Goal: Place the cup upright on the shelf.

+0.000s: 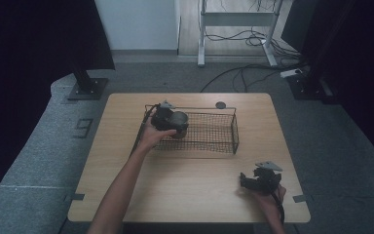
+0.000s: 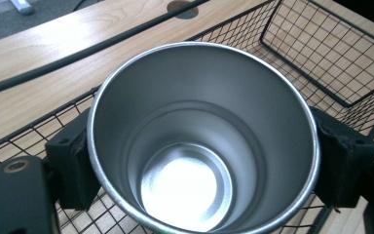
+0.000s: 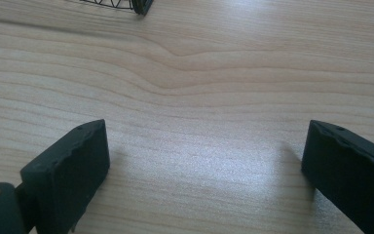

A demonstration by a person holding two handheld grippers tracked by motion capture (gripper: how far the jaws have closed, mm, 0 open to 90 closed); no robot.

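Inside wire basket (image 1: 214, 131) | left claw (image 1: 168, 119) grips empty steel cup (image 1: 178, 119)

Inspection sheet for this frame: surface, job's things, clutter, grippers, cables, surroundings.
Surface: light wooden table, a round dark hole near its far edge.
Job's things: steel cup, upright and empty, at the left end of the black wire basket.
Clutter: nothing seen.
Grippers: left gripper has its jaws on both sides of the cup; right gripper is open, low over bare wood at the near right.
Cables: a black cable crosses the table behind the basket; more lie on the floor beyond.
Surroundings: grey floor, dark curtains at both sides, a metal frame at the back.
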